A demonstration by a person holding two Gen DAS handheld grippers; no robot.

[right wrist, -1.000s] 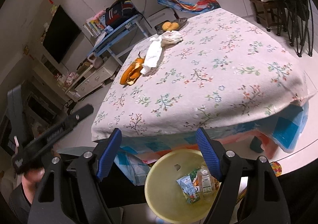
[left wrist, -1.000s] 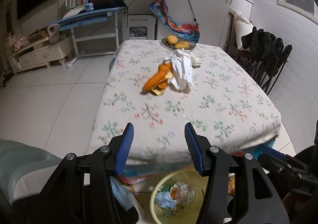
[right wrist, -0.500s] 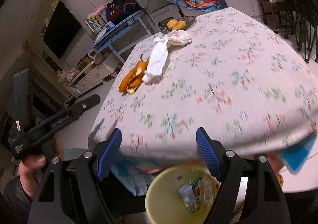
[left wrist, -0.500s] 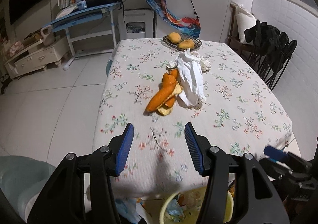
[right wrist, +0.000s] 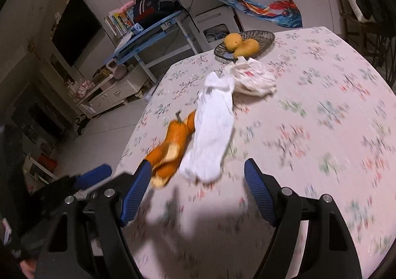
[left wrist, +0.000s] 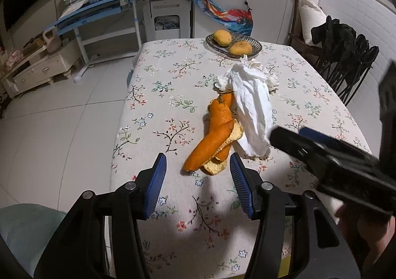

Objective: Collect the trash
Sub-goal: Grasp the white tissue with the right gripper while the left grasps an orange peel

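An orange peel [left wrist: 213, 135] [right wrist: 170, 145] lies on the floral tablecloth [left wrist: 173, 110] [right wrist: 321, 130], its near tip just beyond my left gripper [left wrist: 198, 162]. That gripper is open and holds nothing. A long white tissue [left wrist: 252, 110] [right wrist: 214, 130] lies against the peel's right side, with a second crumpled tissue [right wrist: 255, 75] behind it. My right gripper [right wrist: 198, 170] is open and bare, hovering just short of the white tissue's near end. It also shows from the side in the left wrist view as the right gripper [left wrist: 321, 152].
A dark bowl [left wrist: 250, 42] [right wrist: 264, 36] with two yellow fruits stands at the table's far end. Black clothing hangs on a chair [left wrist: 346, 51] to the right. A blue desk [left wrist: 99, 11] with books and a bag, and a white stool [left wrist: 168, 18], stand beyond.
Both grippers moved forward from above the yellow waste bin at the table's near edge to over the table, close to the peel and tissue. The bin has dropped out of view. Jaw widths are unchanged.
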